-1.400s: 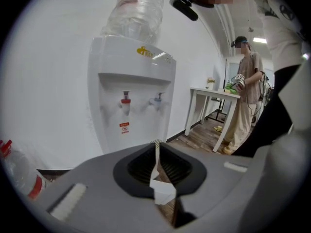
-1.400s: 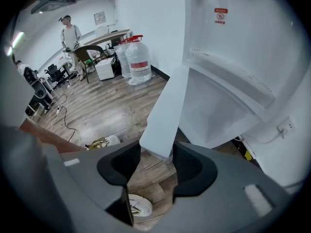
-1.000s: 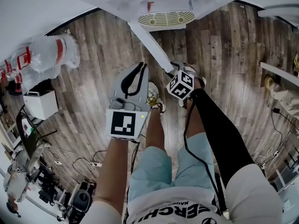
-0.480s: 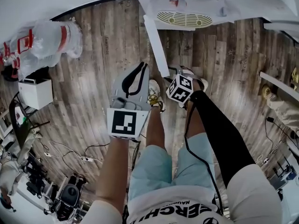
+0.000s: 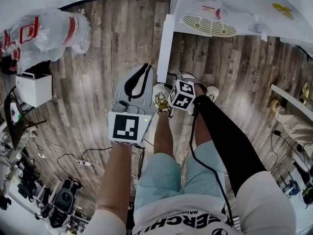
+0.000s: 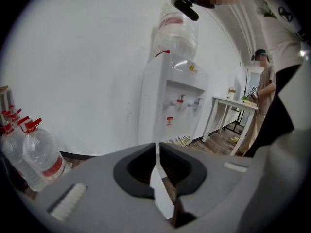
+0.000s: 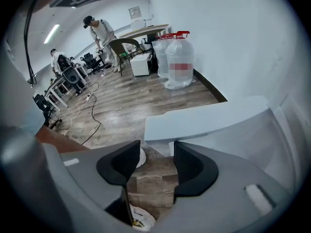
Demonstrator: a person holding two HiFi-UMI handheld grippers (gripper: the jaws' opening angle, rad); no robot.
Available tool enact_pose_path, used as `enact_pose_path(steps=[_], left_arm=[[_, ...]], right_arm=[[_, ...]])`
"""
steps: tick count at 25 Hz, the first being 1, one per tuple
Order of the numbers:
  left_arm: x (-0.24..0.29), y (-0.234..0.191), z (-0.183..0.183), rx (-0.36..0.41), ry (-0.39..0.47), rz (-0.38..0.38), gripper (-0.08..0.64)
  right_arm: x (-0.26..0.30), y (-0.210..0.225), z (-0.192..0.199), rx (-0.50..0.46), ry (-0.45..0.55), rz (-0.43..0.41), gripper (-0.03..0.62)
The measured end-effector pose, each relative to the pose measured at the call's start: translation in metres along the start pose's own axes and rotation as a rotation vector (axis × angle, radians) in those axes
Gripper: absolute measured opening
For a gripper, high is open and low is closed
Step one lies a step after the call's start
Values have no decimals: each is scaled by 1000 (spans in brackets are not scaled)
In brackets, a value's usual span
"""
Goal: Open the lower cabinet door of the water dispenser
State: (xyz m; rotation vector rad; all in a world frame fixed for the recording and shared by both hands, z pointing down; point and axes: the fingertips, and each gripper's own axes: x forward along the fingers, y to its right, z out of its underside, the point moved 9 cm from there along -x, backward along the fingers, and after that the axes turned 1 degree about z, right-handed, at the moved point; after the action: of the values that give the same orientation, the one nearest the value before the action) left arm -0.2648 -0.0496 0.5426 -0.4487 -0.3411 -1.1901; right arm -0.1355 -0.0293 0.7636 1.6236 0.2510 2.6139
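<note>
Door (image 5: 165, 47) of the dispenser (image 5: 230, 9), head view top centre: swung out over the floor (image 5: 117, 43), edge-on toward the person. Within the last second it has turned from a slant to nearly square with the cabinet front. Right gripper (image 7: 156, 161): jaws apart and empty, with the door's edge just beyond them. Left gripper (image 6: 158, 164): jaws together on nothing, held back. Opening judged essentially complete.

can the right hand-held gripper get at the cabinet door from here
Probably yes: the right hand-held gripper has its jaws apart and empty, and the cabinet door lies just ahead with nothing between.
</note>
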Motion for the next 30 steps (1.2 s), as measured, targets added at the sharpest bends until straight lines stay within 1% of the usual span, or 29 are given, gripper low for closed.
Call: enact_pose_path(steps=[3, 9, 18, 21, 23, 25, 28, 30], left_arm=[[-7, -15, 1, -12, 2, -24, 55], [-21, -44, 6, -26, 25, -64, 55], [-40, -85, 15, -58, 33, -127, 55], [-44, -93, 18, -61, 35, -140, 55], [-47, -97, 19, -63, 33, -149, 55], [-50, -102, 18, -66, 32, -158, 55], [-55, -110, 18, -72, 38, -172, 55], [-59, -116, 17, -74, 41, -182, 55]], right_arm=[[8, -1, -19, -17, 3, -11, 196], [25, 1, -52, -5, 27, -20, 196], [44, 16, -109, -34, 55, -15, 196], [49, 24, -126, -27, 72, 2, 196], [52, 30, -135, -29, 65, 20, 196], [54, 37, -144, -39, 63, 44, 196], [52, 51, -161, -44, 85, 90, 196], [49, 61, -172, -54, 90, 105, 196]])
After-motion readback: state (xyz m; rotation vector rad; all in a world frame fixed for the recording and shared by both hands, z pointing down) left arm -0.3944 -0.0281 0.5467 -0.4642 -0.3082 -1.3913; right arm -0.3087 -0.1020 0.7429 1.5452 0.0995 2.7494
